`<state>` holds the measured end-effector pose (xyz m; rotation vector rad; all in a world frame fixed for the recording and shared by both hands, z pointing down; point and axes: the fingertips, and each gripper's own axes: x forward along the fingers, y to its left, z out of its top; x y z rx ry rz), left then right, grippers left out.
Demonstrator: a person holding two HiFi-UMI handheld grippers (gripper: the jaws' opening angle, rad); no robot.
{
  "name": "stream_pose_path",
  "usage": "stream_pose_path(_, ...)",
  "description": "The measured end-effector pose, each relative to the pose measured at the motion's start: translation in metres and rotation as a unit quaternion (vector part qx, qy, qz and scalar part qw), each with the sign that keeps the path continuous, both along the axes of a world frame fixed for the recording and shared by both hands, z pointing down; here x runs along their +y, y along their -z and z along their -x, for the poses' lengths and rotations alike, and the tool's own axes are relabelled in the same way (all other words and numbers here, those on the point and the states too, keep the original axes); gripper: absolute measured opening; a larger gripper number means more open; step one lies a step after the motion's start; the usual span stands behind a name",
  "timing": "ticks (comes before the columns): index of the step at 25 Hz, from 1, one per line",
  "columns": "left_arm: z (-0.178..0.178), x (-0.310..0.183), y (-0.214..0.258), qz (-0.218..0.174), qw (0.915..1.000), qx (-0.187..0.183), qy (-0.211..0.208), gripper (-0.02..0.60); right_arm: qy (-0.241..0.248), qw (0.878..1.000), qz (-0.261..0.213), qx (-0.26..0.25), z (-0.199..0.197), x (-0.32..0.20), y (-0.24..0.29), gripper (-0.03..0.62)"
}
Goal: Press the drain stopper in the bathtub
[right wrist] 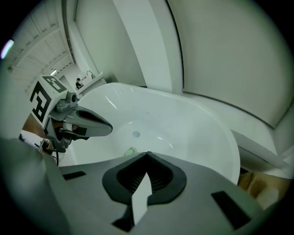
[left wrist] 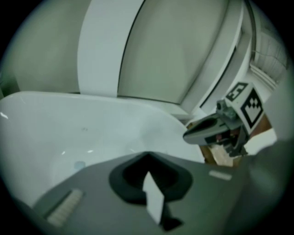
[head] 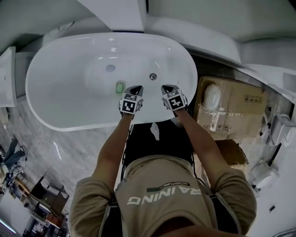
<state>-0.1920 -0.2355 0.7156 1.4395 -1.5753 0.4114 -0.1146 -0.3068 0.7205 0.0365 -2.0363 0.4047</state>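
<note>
A white oval bathtub (head: 55,111) lies below me. Its round metal drain stopper (head: 110,68) sits on the tub floor toward the far left, and shows small in the right gripper view (right wrist: 136,134). A second round metal fitting (head: 153,76) is on the inner wall at the right. A small green item (head: 120,86) lies on the tub floor just ahead of my left gripper (head: 135,89). Both the left gripper and my right gripper (head: 167,88) hover side by side over the near part of the tub, well short of the stopper. Both are shut and hold nothing.
A cardboard box (head: 231,109) with a white object on it stands right of the tub. More white bathroom fixtures (head: 273,129) crowd the right side. A tall white panel (head: 120,14) leans behind the tub. Grey marble floor (head: 60,152) runs along the near left.
</note>
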Motion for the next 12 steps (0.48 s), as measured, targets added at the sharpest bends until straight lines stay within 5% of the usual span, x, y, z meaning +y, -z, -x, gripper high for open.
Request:
stream_pose_path(6,0.0,-0.014,0.092,-0.053,0.9981,0.006,0.03,0.002,-0.003,0.998,-0.019,-0.066,0.011,0.001,0.098,0.006)
stream_pose_path(12,0.011,-0.036,0.206,-0.131,0.9906,-0.04,0.01,0.002,-0.029,0.986,-0.052,-0.158,0.031,-0.008,0.208,0.006)
